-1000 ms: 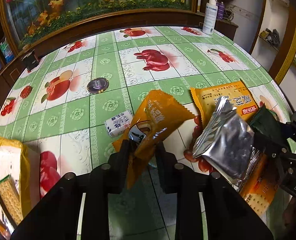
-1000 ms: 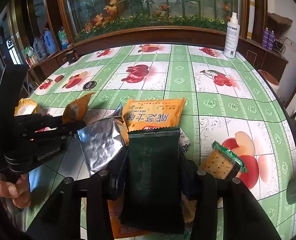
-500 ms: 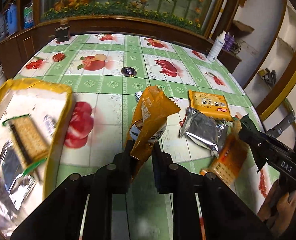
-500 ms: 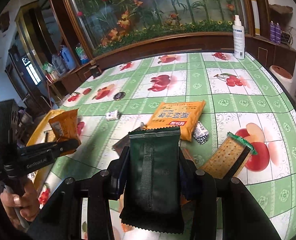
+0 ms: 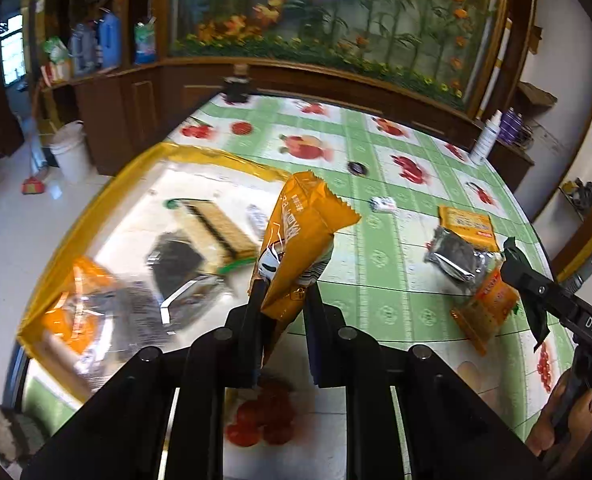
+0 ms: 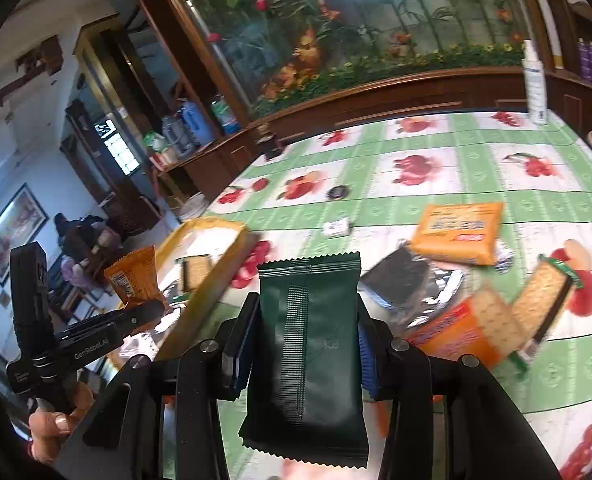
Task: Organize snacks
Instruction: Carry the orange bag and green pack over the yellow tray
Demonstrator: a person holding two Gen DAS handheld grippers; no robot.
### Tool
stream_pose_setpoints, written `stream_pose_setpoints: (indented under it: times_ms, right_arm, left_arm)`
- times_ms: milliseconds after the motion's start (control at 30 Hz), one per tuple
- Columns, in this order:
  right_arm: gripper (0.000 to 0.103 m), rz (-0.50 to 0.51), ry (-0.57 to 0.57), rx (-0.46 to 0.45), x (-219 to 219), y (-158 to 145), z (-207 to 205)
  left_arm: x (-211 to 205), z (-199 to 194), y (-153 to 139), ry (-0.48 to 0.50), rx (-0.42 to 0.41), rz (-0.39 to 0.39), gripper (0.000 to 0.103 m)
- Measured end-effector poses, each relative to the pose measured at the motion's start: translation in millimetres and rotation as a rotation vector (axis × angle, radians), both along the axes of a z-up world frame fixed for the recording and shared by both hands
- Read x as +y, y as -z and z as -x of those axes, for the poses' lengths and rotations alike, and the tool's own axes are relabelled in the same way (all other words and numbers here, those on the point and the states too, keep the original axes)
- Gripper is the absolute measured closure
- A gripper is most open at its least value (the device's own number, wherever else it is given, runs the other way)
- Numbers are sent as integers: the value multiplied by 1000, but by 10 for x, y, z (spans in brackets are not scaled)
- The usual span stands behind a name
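Note:
My left gripper (image 5: 284, 292) is shut on an orange snack packet (image 5: 299, 240) and holds it in the air just right of a yellow-rimmed tray (image 5: 96, 208) that holds several snacks. My right gripper (image 6: 305, 312) is shut on a dark green packet (image 6: 309, 344) and holds it above the table. The tray also shows in the right wrist view (image 6: 212, 276), to the left of the green packet. In that view the left gripper (image 6: 144, 310) holds the orange packet (image 6: 136, 280) over the tray's near side.
On the green fruit-print tablecloth (image 6: 435, 196) lie an orange packet (image 6: 455, 232), a silver foil packet (image 6: 411, 284), cracker packs (image 6: 543, 300), a small white packet (image 6: 337, 227) and a dark round lid (image 6: 337, 192). A white spray bottle (image 6: 535, 84) stands at the far edge.
Both grippers have swung left toward the tray with their packets still held. The tray now fills more of the left wrist view.

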State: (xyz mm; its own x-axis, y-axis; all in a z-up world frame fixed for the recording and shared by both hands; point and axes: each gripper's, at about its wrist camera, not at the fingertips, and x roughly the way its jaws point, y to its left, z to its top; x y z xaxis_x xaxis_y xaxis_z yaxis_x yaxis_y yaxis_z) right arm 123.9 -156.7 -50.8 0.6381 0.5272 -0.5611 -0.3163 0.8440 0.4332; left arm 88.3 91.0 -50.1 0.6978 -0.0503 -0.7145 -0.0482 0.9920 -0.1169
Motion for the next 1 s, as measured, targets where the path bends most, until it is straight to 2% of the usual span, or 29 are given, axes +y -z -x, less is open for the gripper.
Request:
stream_pose_setpoints:
  times_ms: [200, 467, 1000]
  right_arm:
    - [60, -17, -80, -5, 394, -45, 73]
    - [60, -21, -183, 4, 917, -66, 83]
    - [60, 4, -315, 19, 1702, -54, -36]
  left_arm:
    - [286, 175, -84, -81, -41, -45, 88]
    - [675, 274, -61, -160, -44, -40, 88]
    - [1036, 242, 80, -229, -17, -21, 88]
